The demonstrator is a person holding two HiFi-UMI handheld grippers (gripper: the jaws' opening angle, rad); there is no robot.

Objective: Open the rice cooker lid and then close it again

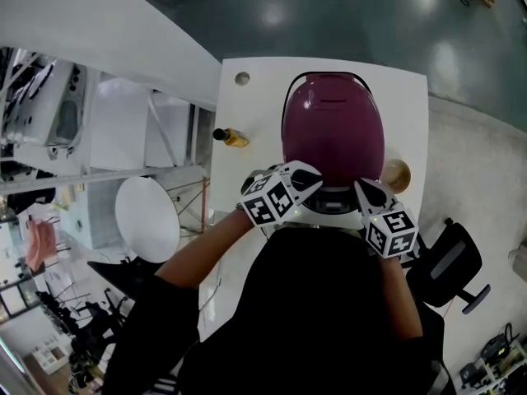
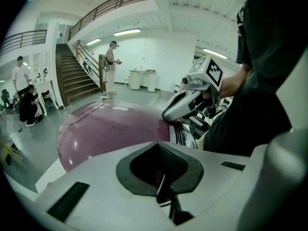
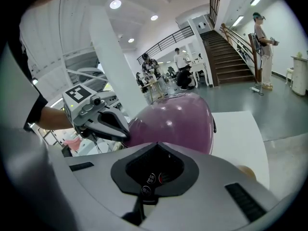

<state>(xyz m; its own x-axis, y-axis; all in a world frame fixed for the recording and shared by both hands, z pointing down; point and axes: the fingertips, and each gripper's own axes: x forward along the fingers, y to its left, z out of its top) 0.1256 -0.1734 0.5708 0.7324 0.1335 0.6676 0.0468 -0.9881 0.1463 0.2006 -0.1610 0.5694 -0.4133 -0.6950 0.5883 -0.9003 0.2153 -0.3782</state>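
The rice cooker (image 1: 333, 130) has a glossy purple lid, lying down closed, and a white front panel; it stands on the white table (image 1: 247, 105). Both grippers sit at its near front edge. My left gripper (image 1: 311, 178) rests shut against the lid's front left, with nothing between its jaws. My right gripper (image 1: 365, 191) is shut too, at the front right. In the left gripper view the purple lid (image 2: 106, 129) fills the middle and the right gripper (image 2: 192, 100) hovers over its edge. The right gripper view shows the lid (image 3: 178, 119), the left gripper (image 3: 98, 119) and the cooker's buttons (image 3: 154, 179).
A small bottle of amber liquid (image 1: 230, 137) stands left of the cooker and a round wooden piece (image 1: 397, 174) to its right. A black office chair (image 1: 449, 266) is at the table's right, a white round stool (image 1: 146, 218) at its left. People stand far off near stairs (image 2: 72, 81).
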